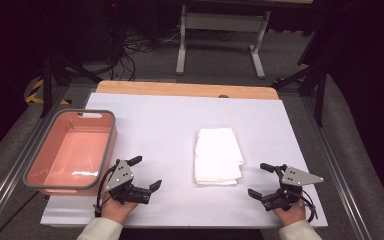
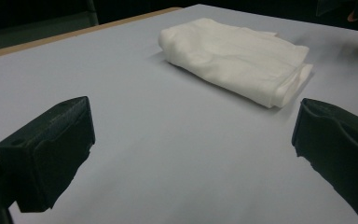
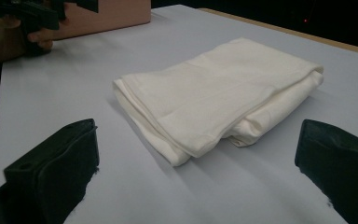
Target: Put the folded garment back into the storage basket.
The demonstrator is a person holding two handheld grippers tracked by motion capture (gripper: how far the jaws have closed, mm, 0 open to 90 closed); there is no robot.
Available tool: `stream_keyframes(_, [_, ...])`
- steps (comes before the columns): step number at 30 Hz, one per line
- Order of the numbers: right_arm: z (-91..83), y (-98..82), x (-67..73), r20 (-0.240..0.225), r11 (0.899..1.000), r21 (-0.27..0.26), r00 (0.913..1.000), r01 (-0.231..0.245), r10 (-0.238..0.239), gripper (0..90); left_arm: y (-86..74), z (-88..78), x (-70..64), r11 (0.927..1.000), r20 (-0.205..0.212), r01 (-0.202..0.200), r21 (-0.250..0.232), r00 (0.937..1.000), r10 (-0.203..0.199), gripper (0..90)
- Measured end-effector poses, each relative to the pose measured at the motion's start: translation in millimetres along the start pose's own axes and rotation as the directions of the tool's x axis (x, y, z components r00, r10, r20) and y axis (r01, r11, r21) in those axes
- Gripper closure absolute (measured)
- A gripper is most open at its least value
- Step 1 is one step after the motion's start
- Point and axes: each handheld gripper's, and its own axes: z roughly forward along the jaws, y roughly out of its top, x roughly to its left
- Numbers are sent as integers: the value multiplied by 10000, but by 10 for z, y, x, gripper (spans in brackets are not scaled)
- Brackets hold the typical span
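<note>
Left hand-held gripper (image 1: 146,173): jaws spread wide with nothing between them, low over the bench (image 1: 165,120) near its front edge, aimed toward 2 o'clock in the high view, grey three-cornered plate on top. Right hand-held gripper (image 1: 260,180): jaws likewise wide apart and empty, near the front edge at the far side, aimed toward 10 o'clock. Folded white cloth (image 1: 217,155): lies flat on the bench between the two hand-held grippers and a little farther back, apart from both; in the left gripper view it sits at 1 o'clock ahead of the jaws, in the right gripper view straight ahead at 12 o'clock, layered edges facing the camera. Pink tub (image 1: 107,150): grey rim, at 10 o'clock from the left hand-held gripper, just beside it, on the bench's left edge.
</note>
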Motion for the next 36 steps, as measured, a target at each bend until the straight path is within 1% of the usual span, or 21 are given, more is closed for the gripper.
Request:
stream_keyframes(3, [1,-1,1,-27,10000,2,10000,2,-2,3,21,-3,-19,9999,123,-124,-31,9998,124,16])
stream_keyframes(4, [1,-1,1,-27,10000,2,10000,2,-2,3,27,-1,-28,9999,150,-103,-30,9998,104,16])
stream_keyframes(7, [2,-2,0,-30,10000,8,10000,-9,9,4,60,18,-54,9994,84,-311,127,9995,310,26])
stream_keyframes(8, [3,-2,0,-29,10000,11,10000,-11,11,4,69,24,-57,9994,71,-315,164,9995,314,28])
stream_keyframes(11, [5,-3,-1,-5,10000,40,10000,-51,51,5,101,47,-62,9994,180,-194,301,9997,188,33])
stream_keyframes(12, [4,-4,-1,0,10000,59,10000,-52,52,6,128,60,-67,9993,276,-140,340,9995,130,34])
stream_keyframes(14, [4,-5,-1,0,10000,67,10000,-53,53,7,146,71,-76,9992,301,-112,390,9995,100,35])
stream_keyframes(16, [3,-5,-2,10,9999,87,10000,-85,85,8,192,93,-92,9984,482,-264,497,9985,240,35])
stream_keyframes(17, [3,-5,-5,7,9999,100,10000,-89,89,8,237,120,-111,9971,568,-422,627,9976,387,38])
stream_keyframes(18, [3,-5,-5,7,9999,100,10000,-89,89,8,237,120,-111,9971,568,-422,627,9976,387,39])
stream_keyframes(21, [3,-4,-9,-9,9999,96,9999,-116,116,8,326,168,-139,9945,696,-758,727,9951,708,39])
stream_keyframes(23, [4,-4,-9,-22,9999,94,9999,-123,123,8,410,215,-143,9925,921,-920,803,9922,846,38])
stream_keyframes(25, [5,-5,-11,-48,9998,89,9999,-162,162,8,462,246,-149,9916,999,-1022,790,9905,941,38])
stream_keyframes(30, [7,-5,-12,-54,9998,89,9998,-180,180,8,567,310,-150,9914,1229,-1058,775,9878,958,38])
stream_keyframes(32, [8,-6,-14,-61,9998,85,9998,-203,203,8,624,355,-137,9925,1378,-967,753,9868,857,38])
stream_keyframes(33, [8,-6,-14,-61,9998,85,9998,-203,203,8,624,355,-137,9925,1378,-967,753,9868,857,38])
stream_keyframes(36, [9,-7,-16,-64,9997,100,9997,-216,216,8,699,423,-111,9928,1625,-875,822,9840,733,38])
